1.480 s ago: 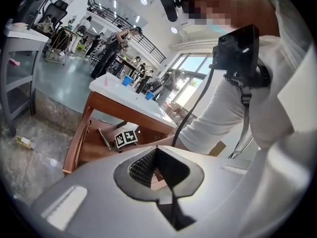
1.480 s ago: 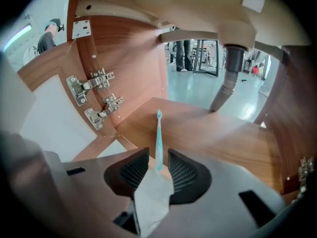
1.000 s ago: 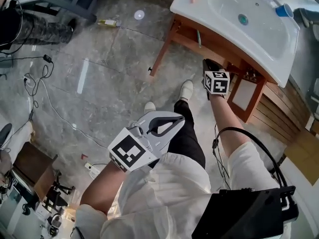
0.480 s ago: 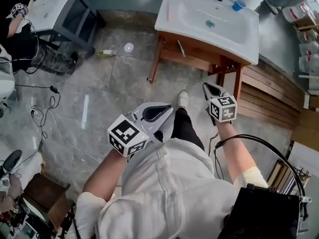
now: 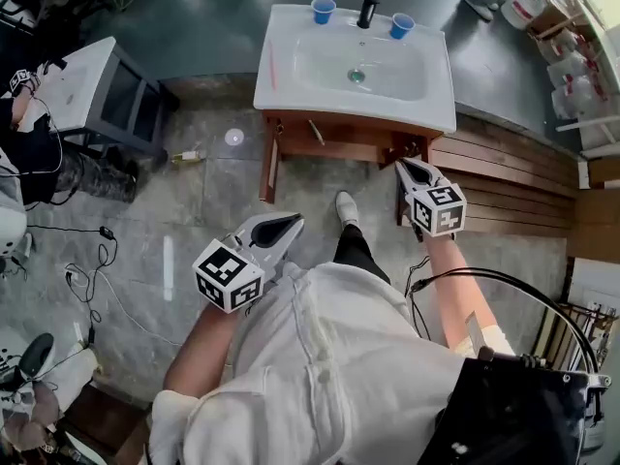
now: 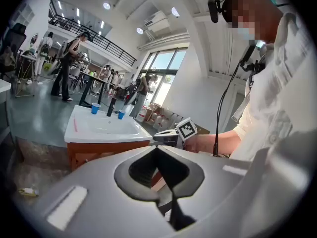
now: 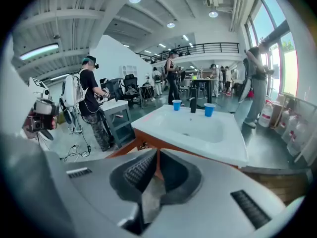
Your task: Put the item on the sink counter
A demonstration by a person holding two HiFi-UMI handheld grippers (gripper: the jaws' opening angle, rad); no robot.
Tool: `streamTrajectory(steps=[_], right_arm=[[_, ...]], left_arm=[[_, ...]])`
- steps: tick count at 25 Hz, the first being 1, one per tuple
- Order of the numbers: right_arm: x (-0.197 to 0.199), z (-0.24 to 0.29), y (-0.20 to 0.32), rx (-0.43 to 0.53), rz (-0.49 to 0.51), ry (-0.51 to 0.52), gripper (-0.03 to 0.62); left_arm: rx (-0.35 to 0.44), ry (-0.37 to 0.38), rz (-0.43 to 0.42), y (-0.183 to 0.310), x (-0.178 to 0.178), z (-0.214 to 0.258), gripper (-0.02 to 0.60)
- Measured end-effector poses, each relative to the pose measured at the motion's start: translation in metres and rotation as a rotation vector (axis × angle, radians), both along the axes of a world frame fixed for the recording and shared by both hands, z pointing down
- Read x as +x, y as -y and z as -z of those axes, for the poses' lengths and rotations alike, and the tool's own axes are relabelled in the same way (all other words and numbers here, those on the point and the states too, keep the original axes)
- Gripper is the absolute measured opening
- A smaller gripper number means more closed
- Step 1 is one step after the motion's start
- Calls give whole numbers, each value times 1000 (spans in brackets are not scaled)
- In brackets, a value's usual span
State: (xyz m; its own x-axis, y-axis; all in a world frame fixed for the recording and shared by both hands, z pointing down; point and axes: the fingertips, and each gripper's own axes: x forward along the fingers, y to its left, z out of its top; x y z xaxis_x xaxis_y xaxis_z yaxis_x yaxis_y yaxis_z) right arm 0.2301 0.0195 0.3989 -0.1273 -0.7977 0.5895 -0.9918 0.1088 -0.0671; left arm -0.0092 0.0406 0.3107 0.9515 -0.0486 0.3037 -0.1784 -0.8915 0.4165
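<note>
1. Two pairs of fingers are closed. Those of the right gripper have their ribbed fingers clamped on a thin grey item. It is a flat scrap that shows in the gap behind the pads, and what it is cannot be told.
2. The left gripper has its fingers pressed tip to tip with nothing between them.
3. The item is in the air, in front of the sink tabletop and not touching it.
4. In the head view the right gripper points at the wooden stand that carries the sink tabletop. The left gripper hangs near the person's white shirt, well apart from the stand.
5. On the tabletop, two blue cups stand either side of a black faucet, and a pink stick lies along the left rim.
6. A second ago the right gripper was low, close against the stand under the basin's edge. It now sits higher and further back from it.
7. The left gripper has also come up, but less, with its marker cube turned a little.
8. The head view has pulled up and back. A second ago only a corner of the basin and one cup showed, and now the whole basin, both cups and the faucet do.
9. Grey stone floor surrounds the stand, with a grey cabinet to its left and a slatted wooden platform to its right.
</note>
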Motion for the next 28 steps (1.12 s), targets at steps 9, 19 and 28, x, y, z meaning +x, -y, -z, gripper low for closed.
streamTrajectory(steps=[9,19,28], right_arm=[[115,34,113,55,151,-120,9],[212,21,226,38,319,-275,84],[244,-12,318,-10,474,-397,94]], left_arm=[[51,49,85,69,98,21,5],[60,66,177,120,187,43,5],[45,132,286,149,199,36,5]])
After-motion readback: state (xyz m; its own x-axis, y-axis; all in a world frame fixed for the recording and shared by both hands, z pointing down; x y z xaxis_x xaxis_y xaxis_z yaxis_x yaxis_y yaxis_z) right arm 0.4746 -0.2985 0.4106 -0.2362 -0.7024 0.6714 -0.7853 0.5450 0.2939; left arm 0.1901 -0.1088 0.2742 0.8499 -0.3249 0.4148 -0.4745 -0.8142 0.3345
